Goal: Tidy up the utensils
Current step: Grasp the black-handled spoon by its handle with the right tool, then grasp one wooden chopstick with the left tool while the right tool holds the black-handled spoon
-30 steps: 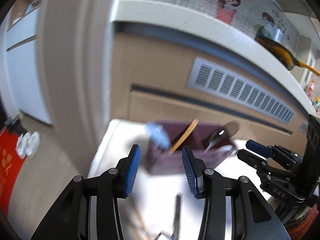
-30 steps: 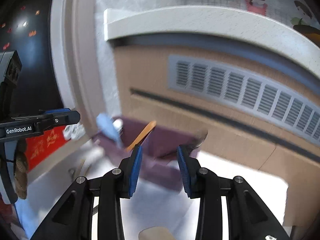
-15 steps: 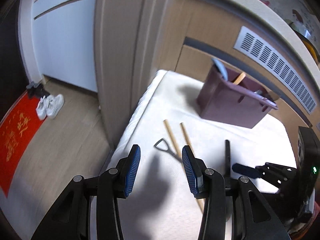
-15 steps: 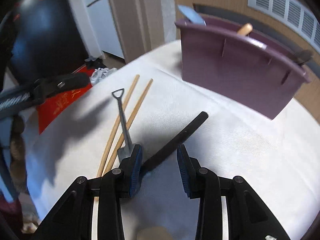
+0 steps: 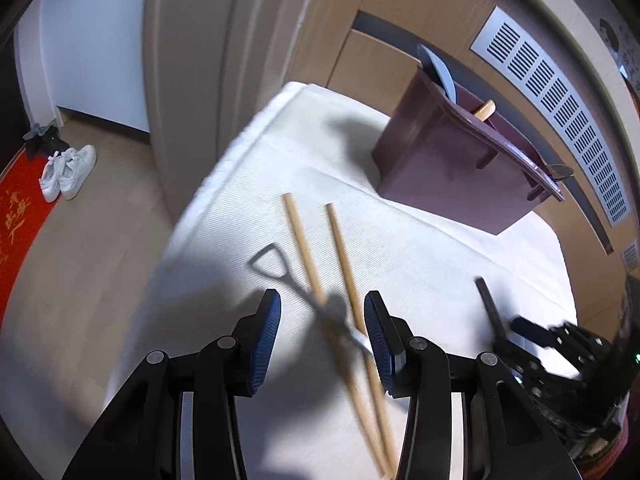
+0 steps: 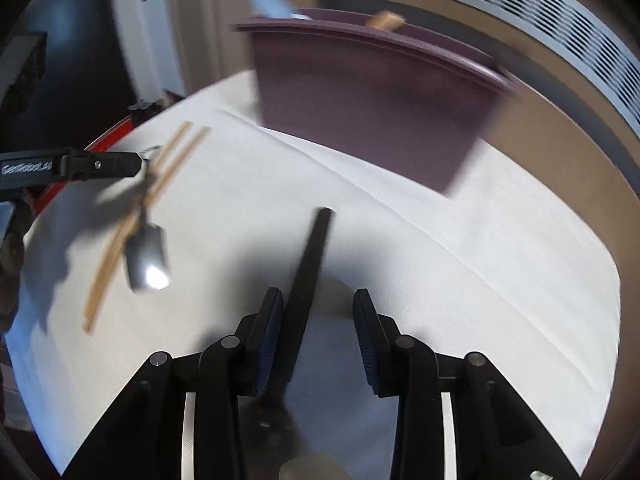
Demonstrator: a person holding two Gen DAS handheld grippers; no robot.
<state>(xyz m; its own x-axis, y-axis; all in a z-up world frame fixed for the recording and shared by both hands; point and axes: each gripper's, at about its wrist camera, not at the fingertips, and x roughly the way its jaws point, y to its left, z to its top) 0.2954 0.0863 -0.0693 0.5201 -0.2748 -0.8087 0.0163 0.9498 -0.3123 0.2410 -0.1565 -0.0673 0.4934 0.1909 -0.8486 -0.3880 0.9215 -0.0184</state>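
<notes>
Two wooden chopsticks (image 5: 343, 260) and a metal shovel-shaped spoon (image 5: 294, 286) lie crossed on the white cloth-covered table (image 5: 420, 248). My left gripper (image 5: 322, 320) hangs open just above them, its blue pads either side of the crossing. A long black utensil handle (image 6: 312, 264) lies on the cloth between the fingers of my right gripper (image 6: 316, 312), close to the left pad; that gripper is open. The purple utensil holder (image 5: 452, 168) stands at the far end with a blue utensil (image 5: 438, 68) and a wooden handle (image 5: 484, 110) in it. The spoon's bowl (image 6: 146, 252) shows in the right wrist view.
The table's left edge (image 5: 224, 168) drops to a wooden floor with white shoes (image 5: 66, 172) and a red mat (image 5: 16, 220). A door frame (image 5: 192, 60) stands at the left. Behind the holder is a wooden cabinet front with a vent grille (image 5: 560, 100).
Both grippers have dropped toward the table and tipped downward. The left now hovers over the spoon and chopsticks; the right has come down around the black handle.
</notes>
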